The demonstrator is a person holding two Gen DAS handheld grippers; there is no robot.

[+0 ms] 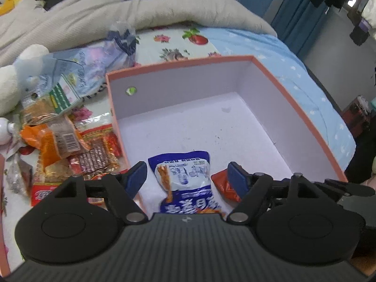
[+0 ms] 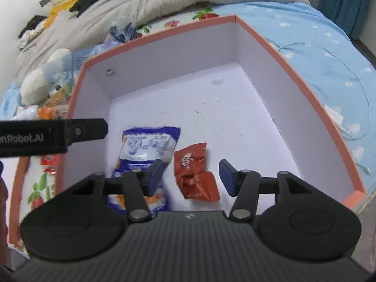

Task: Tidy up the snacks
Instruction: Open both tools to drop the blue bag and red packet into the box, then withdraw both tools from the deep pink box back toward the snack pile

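A pink-rimmed box (image 1: 293, 108) with a white inside stands on the bed; it also shows in the right wrist view (image 2: 282, 54). In it lie a blue-and-white snack bag (image 1: 185, 178) (image 2: 148, 145) and a crumpled red packet (image 2: 195, 171) (image 1: 225, 185). My left gripper (image 1: 188, 178) is open and empty above the blue bag at the box's near edge. My right gripper (image 2: 191, 176) is open and empty above the red packet. The left gripper's body (image 2: 51, 136) shows at the left in the right wrist view.
A pile of loose snack packets (image 1: 68, 145) lies left of the box on the floral sheet, with a large bluish plastic bag (image 1: 87, 68) and a white plush toy (image 1: 16, 77) behind. A grey duvet (image 1: 117, 16) lies at the back. A thin cable (image 2: 352, 75) runs right of the box.
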